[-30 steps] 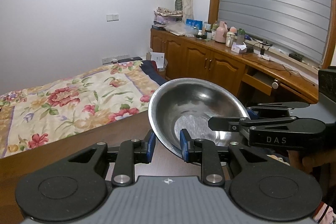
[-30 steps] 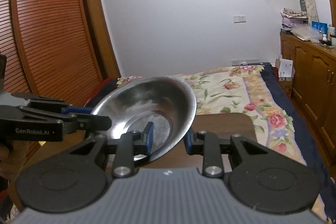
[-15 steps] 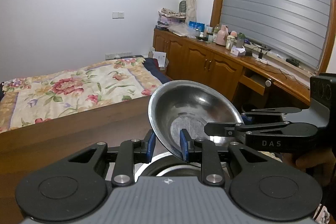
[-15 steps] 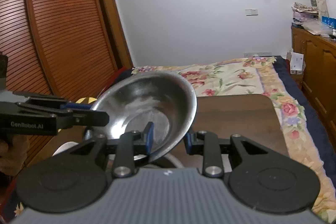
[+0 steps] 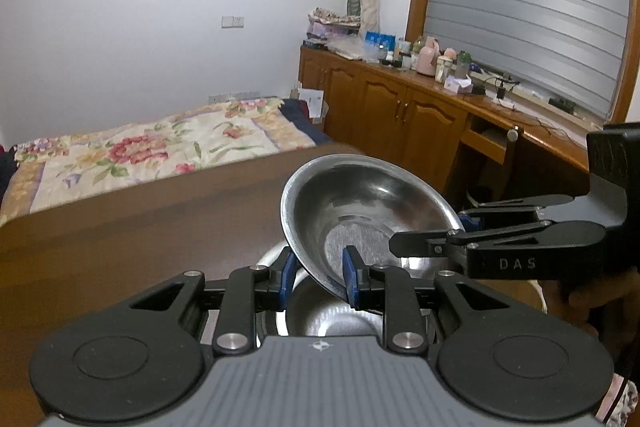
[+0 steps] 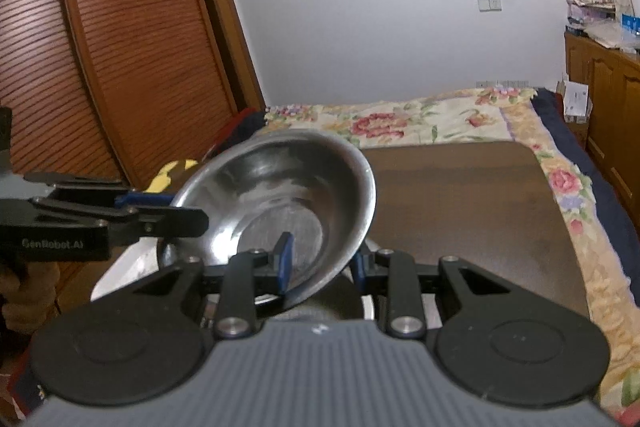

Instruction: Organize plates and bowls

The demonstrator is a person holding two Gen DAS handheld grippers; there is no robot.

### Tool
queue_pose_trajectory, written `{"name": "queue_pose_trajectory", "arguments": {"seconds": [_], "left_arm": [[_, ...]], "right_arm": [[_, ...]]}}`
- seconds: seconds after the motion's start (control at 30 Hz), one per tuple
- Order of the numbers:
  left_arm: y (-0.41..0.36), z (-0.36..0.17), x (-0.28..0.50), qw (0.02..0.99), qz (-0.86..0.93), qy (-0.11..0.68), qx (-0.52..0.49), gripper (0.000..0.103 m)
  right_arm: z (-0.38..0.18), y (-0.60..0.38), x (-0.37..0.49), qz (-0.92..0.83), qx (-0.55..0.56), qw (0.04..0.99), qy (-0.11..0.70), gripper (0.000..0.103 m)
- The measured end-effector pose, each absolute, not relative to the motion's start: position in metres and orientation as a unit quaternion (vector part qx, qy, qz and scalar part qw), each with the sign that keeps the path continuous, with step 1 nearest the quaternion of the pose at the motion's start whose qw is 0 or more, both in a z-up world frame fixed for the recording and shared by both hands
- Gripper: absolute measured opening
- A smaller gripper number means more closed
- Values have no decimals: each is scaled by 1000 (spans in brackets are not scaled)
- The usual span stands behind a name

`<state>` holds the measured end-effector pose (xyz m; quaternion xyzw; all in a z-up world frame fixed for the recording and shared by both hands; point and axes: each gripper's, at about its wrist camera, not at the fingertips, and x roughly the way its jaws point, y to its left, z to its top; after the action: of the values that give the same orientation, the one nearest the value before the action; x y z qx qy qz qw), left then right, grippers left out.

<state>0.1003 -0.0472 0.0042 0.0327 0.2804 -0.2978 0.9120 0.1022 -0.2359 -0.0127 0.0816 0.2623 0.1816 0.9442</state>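
We are pinching the steel bowl between both tools: our left tool is clamping the rim nearest it, one blue pad inside and one outside, and our right tool is gripping the opposite rim the same way. The bowl is tilting, held just above a second steel bowl sitting directly below our tools on the dark worktop, with the flowered bed lying beyond.

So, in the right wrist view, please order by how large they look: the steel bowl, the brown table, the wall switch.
1. brown table
2. steel bowl; it is nearer the camera, so these two are unsure.
3. wall switch
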Motion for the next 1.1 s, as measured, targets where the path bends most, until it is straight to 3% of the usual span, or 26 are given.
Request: {"name": "queue_pose_trajectory", "arguments": {"seconds": [0.37, 1.1], "left_arm": [[-44, -24, 88, 911, -291, 291, 30, 27], [-54, -47, 81, 920, -254, 291, 66, 27]], "right_arm": [[-28, -227, 96, 176, 81, 939, 283, 31], [-41, -210, 92, 135, -9, 959, 250, 32]]}}
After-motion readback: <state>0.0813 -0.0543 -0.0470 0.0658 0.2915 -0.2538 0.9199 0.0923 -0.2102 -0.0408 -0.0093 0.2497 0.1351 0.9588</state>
